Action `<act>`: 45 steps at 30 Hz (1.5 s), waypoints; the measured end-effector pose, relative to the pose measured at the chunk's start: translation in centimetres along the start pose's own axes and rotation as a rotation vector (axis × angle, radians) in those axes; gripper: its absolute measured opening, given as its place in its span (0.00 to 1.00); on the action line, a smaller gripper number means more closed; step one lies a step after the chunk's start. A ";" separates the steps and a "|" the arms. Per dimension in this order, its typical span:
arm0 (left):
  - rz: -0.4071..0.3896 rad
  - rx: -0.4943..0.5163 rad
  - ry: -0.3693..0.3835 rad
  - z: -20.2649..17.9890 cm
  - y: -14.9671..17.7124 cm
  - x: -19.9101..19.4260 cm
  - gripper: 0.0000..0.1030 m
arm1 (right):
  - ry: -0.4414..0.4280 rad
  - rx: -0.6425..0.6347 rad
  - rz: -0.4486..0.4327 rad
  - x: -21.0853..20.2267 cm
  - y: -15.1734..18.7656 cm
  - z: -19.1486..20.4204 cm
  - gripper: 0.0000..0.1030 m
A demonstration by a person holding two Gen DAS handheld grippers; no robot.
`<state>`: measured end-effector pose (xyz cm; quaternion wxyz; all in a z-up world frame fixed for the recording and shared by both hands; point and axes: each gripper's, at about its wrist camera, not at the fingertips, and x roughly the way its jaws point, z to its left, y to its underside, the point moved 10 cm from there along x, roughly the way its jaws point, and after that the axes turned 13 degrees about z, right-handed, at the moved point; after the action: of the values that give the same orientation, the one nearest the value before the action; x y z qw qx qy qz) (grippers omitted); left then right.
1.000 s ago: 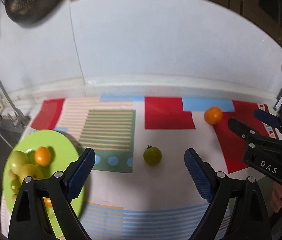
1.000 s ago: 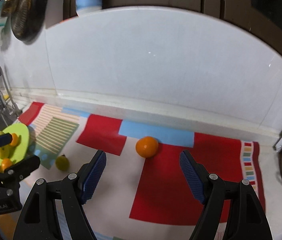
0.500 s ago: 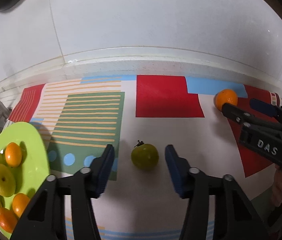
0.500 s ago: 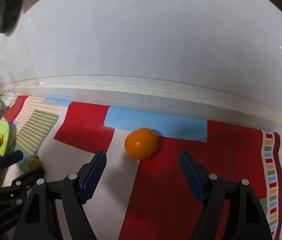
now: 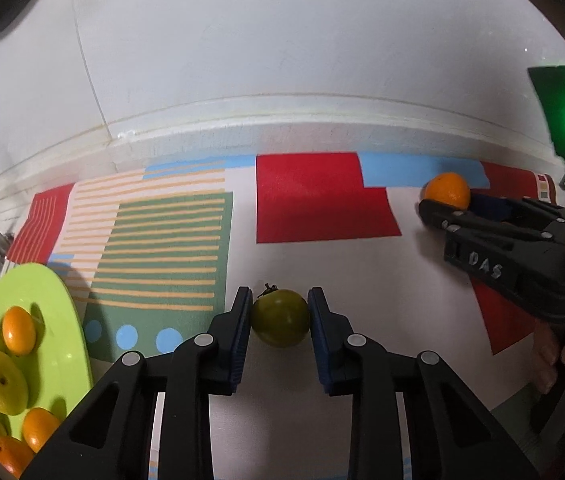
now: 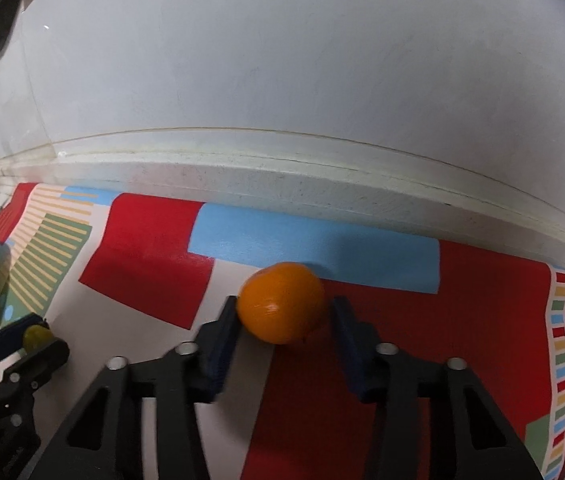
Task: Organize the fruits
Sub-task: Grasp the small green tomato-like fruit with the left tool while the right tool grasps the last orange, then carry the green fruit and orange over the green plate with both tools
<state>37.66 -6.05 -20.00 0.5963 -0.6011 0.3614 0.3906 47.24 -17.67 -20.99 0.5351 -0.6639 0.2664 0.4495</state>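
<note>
Tomato (image 5: 280, 317) sits pinched between left hand-held gripper (image 5: 280, 312) pads.

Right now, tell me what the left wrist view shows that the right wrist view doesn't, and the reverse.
Only the left wrist view shows the pile of green and orange fruit on the green plate, and the left hand-held gripper closed around the green fruit from both sides.

Only the right wrist view shows the striped right edge of the mat, and a small gap between the right hand-held gripper and the orange on one side.

Both show the orange, the green fruit, the plate, the patterned mat and the white wall.
</note>
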 end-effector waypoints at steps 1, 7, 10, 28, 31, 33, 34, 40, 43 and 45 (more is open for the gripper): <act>-0.005 0.003 0.001 0.1 0.1 -0.3 0.28 | 0.007 -0.005 -0.003 -0.1 0.0 0.1 0.40; -0.044 0.026 0.012 -0.4 -0.2 -2.4 0.28 | -0.016 -0.015 -0.027 -2.2 1.2 1.3 0.40; -0.063 0.035 0.021 -0.1 0.0 -3.5 0.28 | -0.031 -0.004 -0.045 -4.1 2.1 1.7 0.40; -0.184 0.033 0.024 3.7 3.4 -12.2 0.28 | -0.099 0.008 -0.133 -14.0 6.8 7.6 0.40; -0.200 0.021 0.019 4.8 4.4 -13.8 0.28 | -0.110 -0.006 -0.150 -15.2 7.1 9.1 0.40; -0.217 0.007 0.011 5.7 5.0 -14.9 0.28 | -0.118 -0.014 -0.159 -16.0 7.2 10.0 0.40; -0.225 0.001 0.009 6.0 5.2 -15.3 0.28 | -0.123 -0.020 -0.164 -16.3 7.3 10.5 0.40; -0.269 -0.033 -0.009 8.4 6.8 -18.3 0.28 | -0.137 -0.055 -0.207 -18.9 7.6 13.2 0.40; -0.280 -0.044 -0.013 9.4 7.7 -19.3 0.28 | -0.147 -0.062 -0.231 -20.1 7.8 14.3 0.40; -0.288 -0.047 -0.013 9.9 8.1 -19.9 0.28 | -0.154 -0.066 -0.243 -20.8 8.1 15.1 0.40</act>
<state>21.35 3.04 -5.42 0.6343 -0.6578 0.2584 0.3135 26.36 -8.24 -6.81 0.5823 -0.6721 0.1272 0.4393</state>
